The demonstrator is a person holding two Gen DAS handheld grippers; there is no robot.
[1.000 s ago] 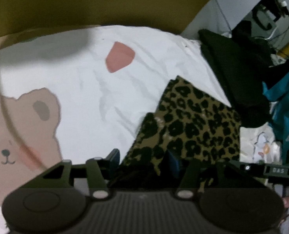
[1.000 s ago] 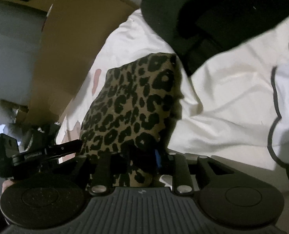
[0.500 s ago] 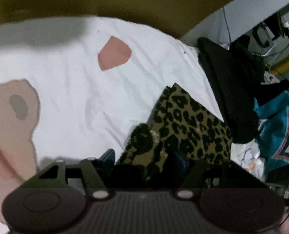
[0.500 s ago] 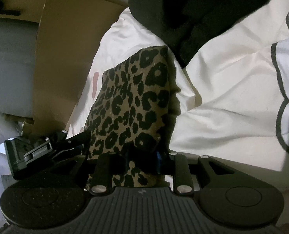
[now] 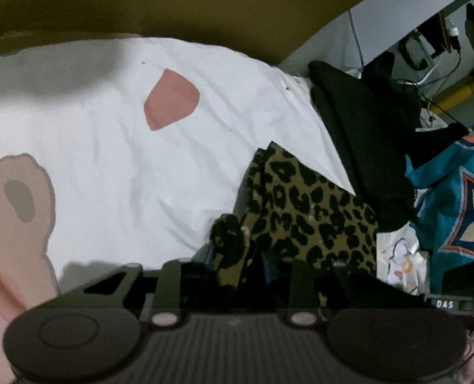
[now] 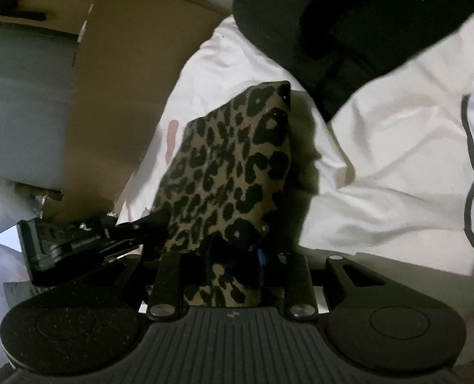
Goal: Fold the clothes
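Leopard garment (image 6: 233,172) half-folded on the bed (image 5: 115,160) — right hand-held gripper (image 6: 233,256) clamps its near edge, left hand-held gripper (image 5: 237,265) closing on a bunched corner — smoothing remains, other clothes wait.

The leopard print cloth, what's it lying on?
The leopard print cloth lies on a white sheet with a bear print. A black garment lies behind it. What is directly beneath the cloth is covered.

Leopard-print garment (image 5: 314,211) on the bedsheet (image 5: 115,147), dark clothes pile (image 5: 365,134) just behind it.
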